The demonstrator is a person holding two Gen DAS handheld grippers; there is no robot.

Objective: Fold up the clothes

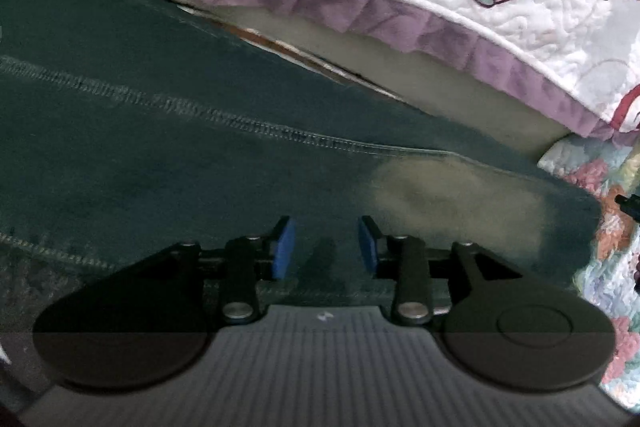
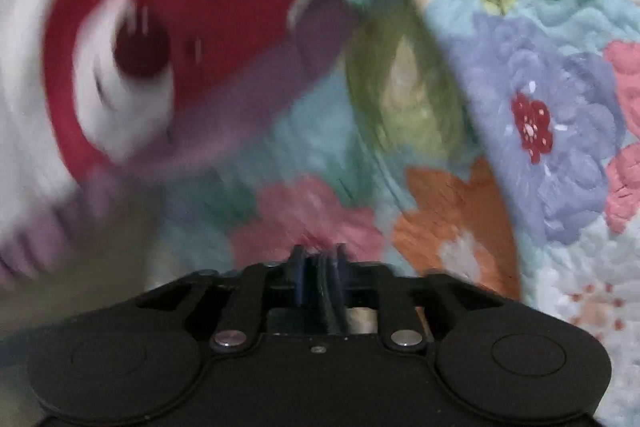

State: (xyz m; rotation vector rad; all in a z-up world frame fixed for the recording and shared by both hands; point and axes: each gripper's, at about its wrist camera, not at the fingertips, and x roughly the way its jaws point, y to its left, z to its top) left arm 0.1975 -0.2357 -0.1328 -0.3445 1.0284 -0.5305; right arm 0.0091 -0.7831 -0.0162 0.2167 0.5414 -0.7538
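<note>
Two grippers — left gripper [image 1: 327, 242] jaws apart over jeans [image 1: 160, 131], right gripper [image 2: 320, 269] clamping dark fabric [image 2: 329, 303].

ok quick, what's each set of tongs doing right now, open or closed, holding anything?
Left tongs: open, empty, over the dark jeans.
Right tongs: closed on a thin fold of dark fabric; whether it belongs to the jeans cannot be told.

The jeans [image 1: 200, 131] run off the left wrist view's left edge. In the right wrist view the white quilt [image 2: 36, 47] is motion-blurred, and only a dark sliver shows between the right tool [image 2: 320, 279] pads.
</note>
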